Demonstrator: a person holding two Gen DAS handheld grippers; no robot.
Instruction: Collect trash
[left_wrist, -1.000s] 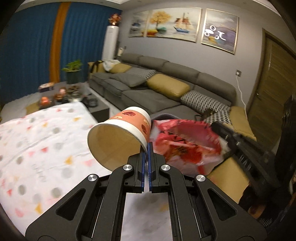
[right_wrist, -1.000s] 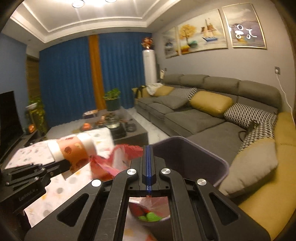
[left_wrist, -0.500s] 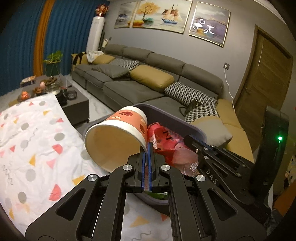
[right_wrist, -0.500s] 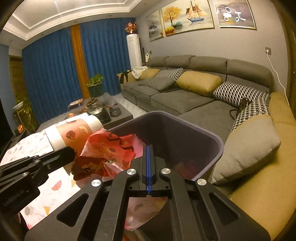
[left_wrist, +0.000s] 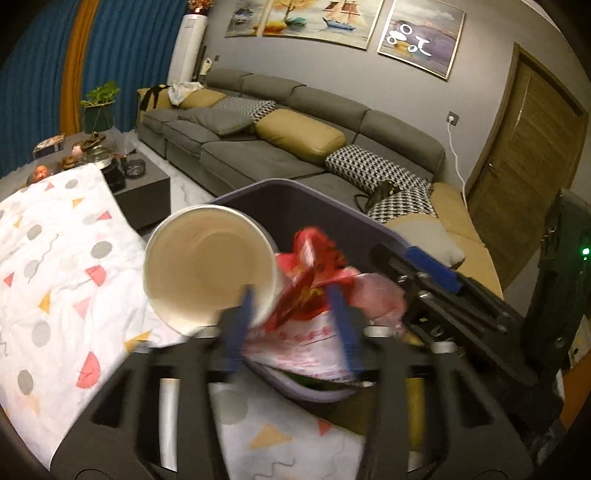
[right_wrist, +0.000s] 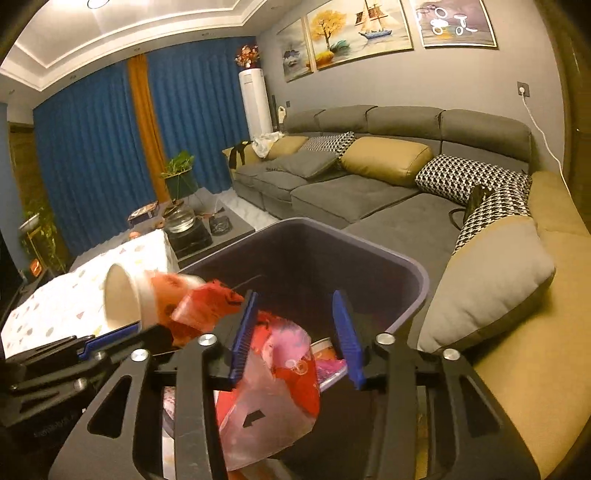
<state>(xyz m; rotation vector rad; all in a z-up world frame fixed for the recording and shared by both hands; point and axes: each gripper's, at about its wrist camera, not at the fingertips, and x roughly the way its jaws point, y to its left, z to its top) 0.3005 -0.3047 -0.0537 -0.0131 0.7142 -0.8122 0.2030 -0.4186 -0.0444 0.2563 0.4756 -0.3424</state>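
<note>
A purple-grey trash bin (left_wrist: 325, 206) (right_wrist: 410, 266) stands right in front of both grippers. My left gripper (left_wrist: 291, 325) is open; the orange paper cup (left_wrist: 207, 273) (right_wrist: 129, 295) sits loose at its left finger, over the bin's near rim. My right gripper (right_wrist: 297, 332) is open above the bin; it shows at the right of the left wrist view (left_wrist: 428, 273). The red and white plastic wrapper (right_wrist: 273, 380) (left_wrist: 314, 280) hangs free between its jaws, over the bin.
A table with a white patterned cloth (left_wrist: 55, 280) lies to the left. A grey sofa (right_wrist: 369, 184) with yellow and houndstooth cushions runs behind the bin. A dark coffee table (left_wrist: 140, 177) with a tea set stands further back.
Both grippers have opened. The cup and the red wrapper have come loose and tip towards the bin. The bin has come closer in both views.
</note>
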